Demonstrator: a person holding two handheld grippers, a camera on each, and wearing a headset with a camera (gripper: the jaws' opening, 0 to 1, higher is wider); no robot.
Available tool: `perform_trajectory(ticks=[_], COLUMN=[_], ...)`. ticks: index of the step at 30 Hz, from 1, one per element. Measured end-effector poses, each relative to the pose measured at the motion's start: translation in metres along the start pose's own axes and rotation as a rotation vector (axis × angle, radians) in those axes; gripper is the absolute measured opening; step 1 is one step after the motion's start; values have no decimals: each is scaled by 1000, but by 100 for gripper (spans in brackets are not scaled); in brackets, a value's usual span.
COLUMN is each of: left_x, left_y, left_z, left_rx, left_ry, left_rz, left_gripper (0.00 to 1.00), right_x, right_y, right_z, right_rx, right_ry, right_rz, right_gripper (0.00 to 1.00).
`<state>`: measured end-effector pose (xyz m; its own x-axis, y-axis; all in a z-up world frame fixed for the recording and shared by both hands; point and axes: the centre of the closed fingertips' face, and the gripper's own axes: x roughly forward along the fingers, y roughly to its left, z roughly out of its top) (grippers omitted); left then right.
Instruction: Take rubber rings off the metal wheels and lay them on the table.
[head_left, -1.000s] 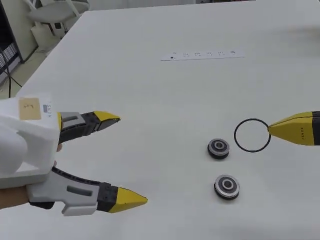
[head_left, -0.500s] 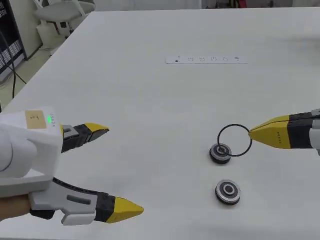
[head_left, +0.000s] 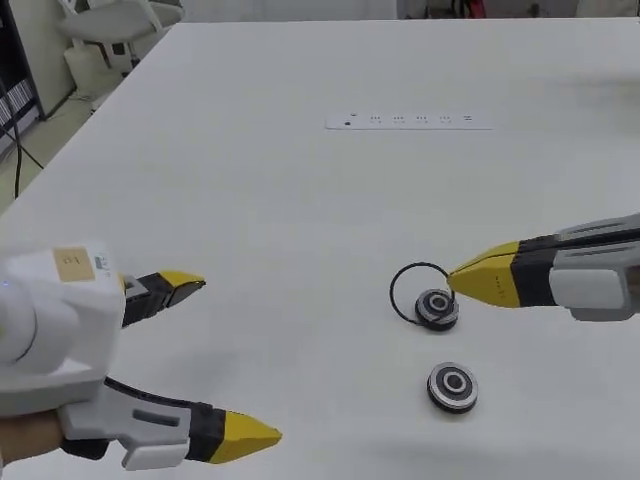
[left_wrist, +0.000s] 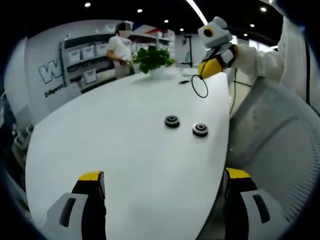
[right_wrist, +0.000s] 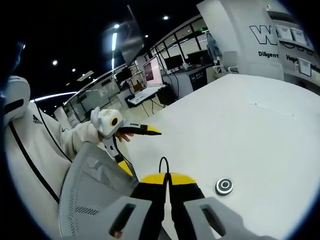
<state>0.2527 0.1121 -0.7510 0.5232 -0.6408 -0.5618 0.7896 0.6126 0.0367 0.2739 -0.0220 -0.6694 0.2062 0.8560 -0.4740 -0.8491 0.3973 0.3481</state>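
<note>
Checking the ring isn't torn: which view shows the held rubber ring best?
The head view: the rubber ring shows as an open loop at the right gripper's tip. The left gripper view shows it small and far; the right gripper view, edge-on.

The head view looks forward and down from the near edge over the tabletop (head_left: 300, 200). The left gripper view sits low at the near left, facing right across it to both metal wheels (left_wrist: 172, 121) and the rubber ring (left_wrist: 192, 86). The right gripper view, closer in, faces back left past one wheel.
</note>
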Motion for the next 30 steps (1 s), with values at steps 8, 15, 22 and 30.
perform_trajectory(ticks=[8,15,22,30], left_x=[3,4,5,5], left_y=[-2,-4,-4,-5], left_z=[-2,-4,-5,-5], left_rx=[3,6,5,5], left_ry=[6,15,18,19], left_rz=[-4,-10,-8,-11], left_gripper=[100,100,100,100], right_x=[14,25,40,58], right_y=[2,2,2,2], right_z=[2,-3,-13,-29], right_rx=[-10,-15,-14,-36], right_ry=[28,59,102,165], right_rz=[15,19,26,27], right_gripper=[0,0,0,0])
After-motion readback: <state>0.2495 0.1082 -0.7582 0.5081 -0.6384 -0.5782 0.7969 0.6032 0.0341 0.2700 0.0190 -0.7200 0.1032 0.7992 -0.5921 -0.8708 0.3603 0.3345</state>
